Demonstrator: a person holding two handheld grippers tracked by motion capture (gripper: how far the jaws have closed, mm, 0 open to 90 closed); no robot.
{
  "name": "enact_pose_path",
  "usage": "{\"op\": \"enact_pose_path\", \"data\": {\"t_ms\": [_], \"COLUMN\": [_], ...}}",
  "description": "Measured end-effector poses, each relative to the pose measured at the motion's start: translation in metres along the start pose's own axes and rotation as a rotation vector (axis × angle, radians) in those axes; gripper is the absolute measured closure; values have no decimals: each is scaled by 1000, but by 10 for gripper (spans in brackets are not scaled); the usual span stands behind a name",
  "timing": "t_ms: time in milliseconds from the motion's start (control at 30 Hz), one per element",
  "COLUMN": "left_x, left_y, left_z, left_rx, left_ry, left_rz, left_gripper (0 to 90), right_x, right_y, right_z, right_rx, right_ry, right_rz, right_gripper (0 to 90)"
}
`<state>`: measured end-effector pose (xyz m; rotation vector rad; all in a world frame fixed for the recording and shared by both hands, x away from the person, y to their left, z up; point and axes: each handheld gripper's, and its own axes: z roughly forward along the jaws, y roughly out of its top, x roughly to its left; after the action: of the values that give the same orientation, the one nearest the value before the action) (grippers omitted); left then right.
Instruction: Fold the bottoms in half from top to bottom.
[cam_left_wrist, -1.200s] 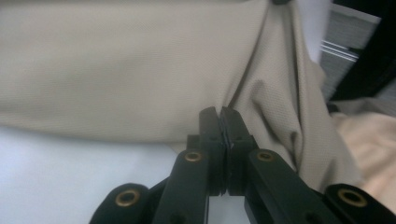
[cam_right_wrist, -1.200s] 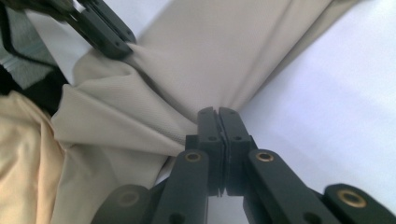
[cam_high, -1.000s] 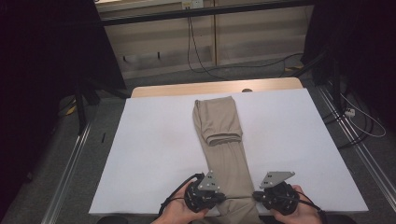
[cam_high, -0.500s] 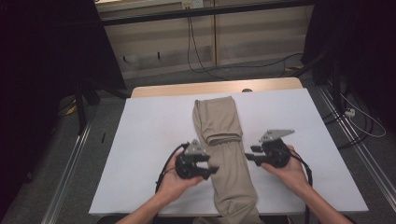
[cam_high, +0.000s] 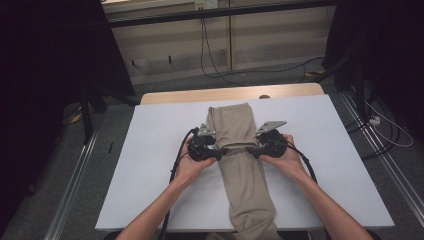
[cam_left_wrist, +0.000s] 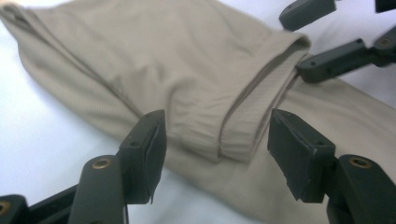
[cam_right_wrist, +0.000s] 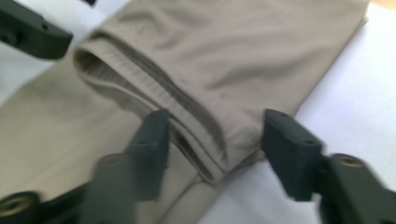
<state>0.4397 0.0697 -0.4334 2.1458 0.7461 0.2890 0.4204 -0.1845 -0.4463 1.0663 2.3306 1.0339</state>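
Unmarked beige garment (cam_high: 242, 150) between left gripper (cam_high: 218, 152) and right gripper (cam_high: 253, 150)

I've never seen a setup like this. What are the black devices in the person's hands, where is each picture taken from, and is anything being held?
A person holds a hand-operated grasping tool in each hand: the left tool and the right tool. One picture looks down from above the table. The other two come from cameras riding on each tool, looking along its black jaws. On the white table lies a folded beige garment. Both tools stand open at either end of its ribbed folded-over edge, jaws straddling the cloth, nothing gripped yet.
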Motion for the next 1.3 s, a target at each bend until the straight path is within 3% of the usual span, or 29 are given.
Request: {"op": "enact_pose_path", "data": {"t_ms": [100,233,300,400,467,567,700,800,933,1133,1300], "left_x": [-1,0,5,9,10,6,-11,-28,-58,-95,-113], "left_y": [6,6,4,2,5,12,21,18,0,-23,-46], "left_z": [3,14,19,23,21,9,-19,-37,-53,-74,-82], "left_rx": [-30,-12,-15,-34,-28,-59,-108,-94,-68,-46,-31], "left_ry": [-54,-12,-20,-15,-19,-29,-72,-102,-154,-216,-243], "left_rz": [36,64,24,-20,-26,-35,-1,39,83,145,170], "left_gripper": [444,558,585,694,799,836,834,834,835,834,826], "right_x": [-5,-7,-9,-12,-14,-13,-10,1,25,54,79], "right_y": [4,10,11,9,10,16,23,18,-2,-34,-54], "right_z": [-1,5,9,11,9,-2,-30,-55,-79,-108,-122], "right_rx": [-39,-21,-11,-12,-23,-65,-122,-136,-107,-89,-71], "right_ry": [-13,-4,-4,21,31,39,64,101,130,187,205], "right_rz": [-7,-21,-16,17,34,51,52,35,3,-3,-38], "right_gripper": [612,687,738,825,840,845,846,846,846,846,846]}}
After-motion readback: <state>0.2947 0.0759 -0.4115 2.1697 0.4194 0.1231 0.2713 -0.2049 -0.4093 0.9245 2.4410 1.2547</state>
